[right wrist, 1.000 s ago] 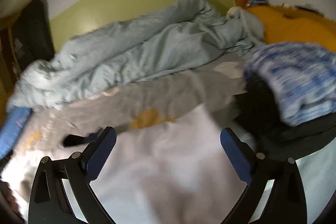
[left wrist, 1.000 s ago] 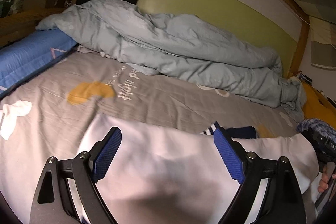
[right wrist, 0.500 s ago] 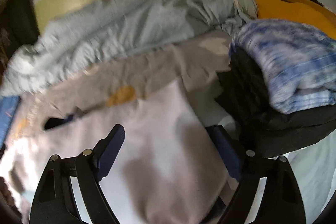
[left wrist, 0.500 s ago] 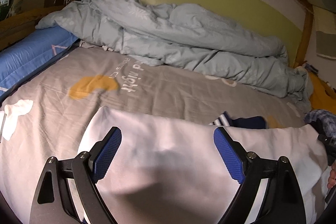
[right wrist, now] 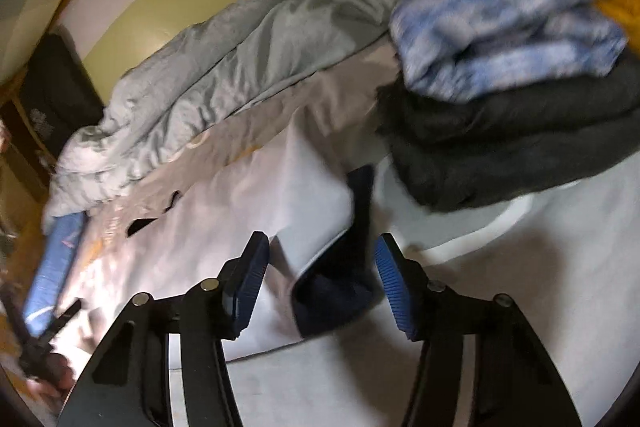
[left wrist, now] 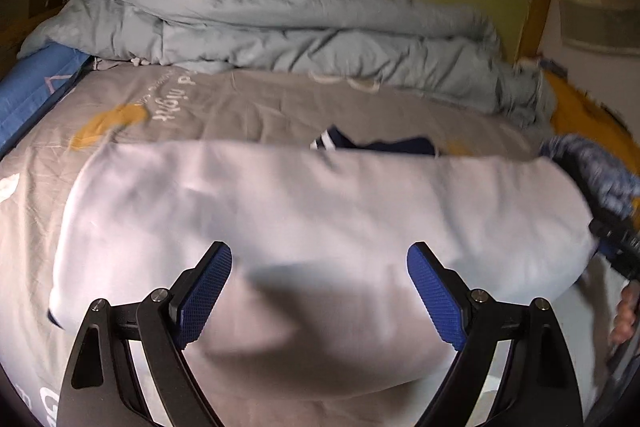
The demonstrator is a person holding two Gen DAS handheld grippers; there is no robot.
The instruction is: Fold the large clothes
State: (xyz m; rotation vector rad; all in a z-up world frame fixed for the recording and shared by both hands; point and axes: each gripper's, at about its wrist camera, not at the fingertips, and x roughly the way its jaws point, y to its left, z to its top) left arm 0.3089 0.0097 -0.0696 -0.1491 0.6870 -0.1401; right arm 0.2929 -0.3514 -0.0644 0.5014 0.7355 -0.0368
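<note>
A large white garment (left wrist: 280, 211) lies spread across the grey printed bedsheet (left wrist: 248, 107), with navy trim (left wrist: 400, 145) showing at its far edge. My left gripper (left wrist: 320, 255) hovers low over its near part, jaws wide open and nothing between them. In the right wrist view the same garment (right wrist: 248, 211) ends in a corner with a navy underside (right wrist: 336, 299). My right gripper (right wrist: 322, 241) straddles that corner; its jaws are closing and the pads (right wrist: 390, 283) are still off the cloth. The frame is blurred.
A crumpled pale green duvet (left wrist: 300, 27) fills the back of the bed. A blue pad (left wrist: 36, 95) runs along the left side. A folded blue-white item (right wrist: 508, 27) on a dark grey one (right wrist: 520, 147) sits close to the right gripper's right. A hand (left wrist: 624, 315) shows at the right edge.
Both grippers have dropped closer to the white garment. The right one swung to the garment's right corner beside the folded pile, and its jaws have narrowed around that corner.
</note>
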